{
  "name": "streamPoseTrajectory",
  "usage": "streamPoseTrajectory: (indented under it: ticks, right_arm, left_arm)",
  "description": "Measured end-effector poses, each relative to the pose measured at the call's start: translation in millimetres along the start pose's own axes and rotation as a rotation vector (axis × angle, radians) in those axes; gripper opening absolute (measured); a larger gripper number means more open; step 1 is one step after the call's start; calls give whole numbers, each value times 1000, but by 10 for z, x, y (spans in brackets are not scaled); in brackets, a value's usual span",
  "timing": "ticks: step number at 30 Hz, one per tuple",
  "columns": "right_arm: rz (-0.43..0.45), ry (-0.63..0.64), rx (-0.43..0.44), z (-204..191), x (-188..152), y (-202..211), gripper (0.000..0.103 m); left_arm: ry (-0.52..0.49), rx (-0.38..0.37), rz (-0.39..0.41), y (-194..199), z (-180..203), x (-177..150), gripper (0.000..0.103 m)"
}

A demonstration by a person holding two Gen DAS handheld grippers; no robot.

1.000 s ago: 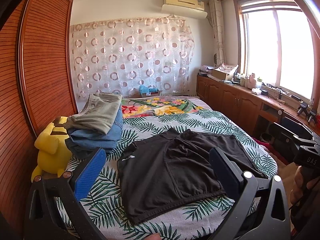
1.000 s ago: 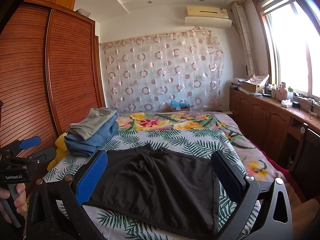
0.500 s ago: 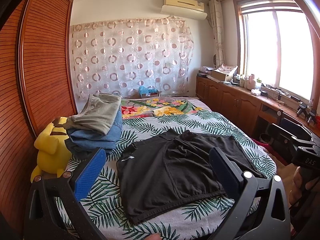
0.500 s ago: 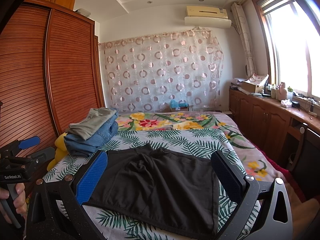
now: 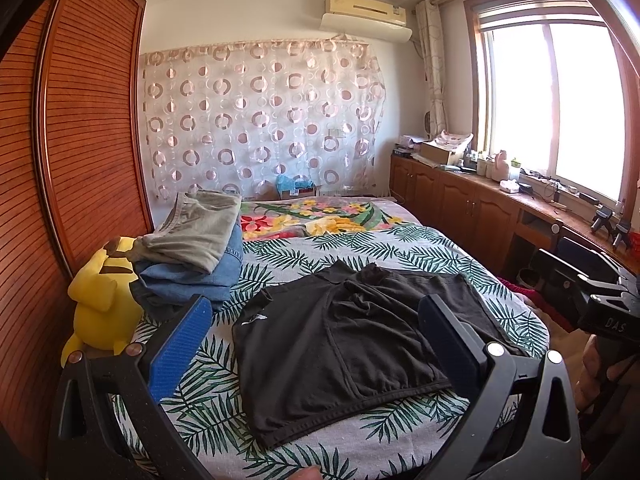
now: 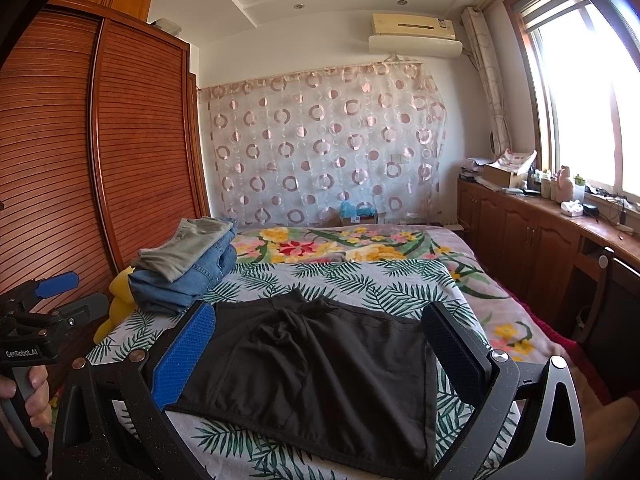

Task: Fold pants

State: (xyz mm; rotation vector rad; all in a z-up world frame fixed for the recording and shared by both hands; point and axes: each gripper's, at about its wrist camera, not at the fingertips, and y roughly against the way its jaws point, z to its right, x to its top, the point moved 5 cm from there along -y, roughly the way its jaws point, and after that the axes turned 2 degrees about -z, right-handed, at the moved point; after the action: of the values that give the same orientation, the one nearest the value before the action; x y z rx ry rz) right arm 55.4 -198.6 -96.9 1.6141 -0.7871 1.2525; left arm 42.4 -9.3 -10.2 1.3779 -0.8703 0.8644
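Nearest the cameras, both tongs are held above the foot of the bed, released and grasping nothing. The left tongs [image 5: 312,344] are seen with the blue pad on one finger and the dark pad on the other spread wide; the right tongs [image 6: 320,350] are spread in the same way. In the right wrist view the left tongs [image 6: 48,300] are also seen at the left edge, gripped by a hand [image 6: 34,400].

Just beyond the tongs, the black pants [image 5: 352,344] are laid flat on the leaf-print bedspread [image 5: 304,256]. Their waistband edge [image 5: 352,408] is turned toward the foot of the bed, and a bunched crotch area [image 6: 296,312] points toward the headboard end. In the right wrist view the garment [image 6: 320,376] is spread wider across the bed than it runs along it. Bare bedspread is left on both sides, with a narrower strip at the near edge and a broad open stretch beyond.

Farther to the left, a stack of 2 folded garments [image 5: 196,248], grey over denim, is set near the bed's edge, well apart from the pants, with a yellow plush toy [image 5: 100,296] beside it against the wardrobe [image 5: 92,128]. At the far end a floral cover [image 6: 340,246] is spread below the patterned curtain [image 6: 324,148].
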Motion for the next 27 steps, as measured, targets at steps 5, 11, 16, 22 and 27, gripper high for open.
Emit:
streamPoseTrajectory:
  ticks: [5,11,16,22,27]
  right_arm:
    - [1,0,3,6,-11,2,103]
    - [1,-1,2,4,-11,-5,103]
    - [-3,-1,7,15,-23,-13,103]
    - [-33,5,9,44,-89,-75,103]
    - [-91,17,3,120,-205,-211,103]
  left_arm:
    - [0,-3,5,114,61,78,103]
    - [0,-2,5,115,58,72,103]
    - [8,0,-9,70,12,5,103]
    - [18,10,-49,-84,-95,-126,103]
    - [37,21,-100,-281,-222,-291,103]
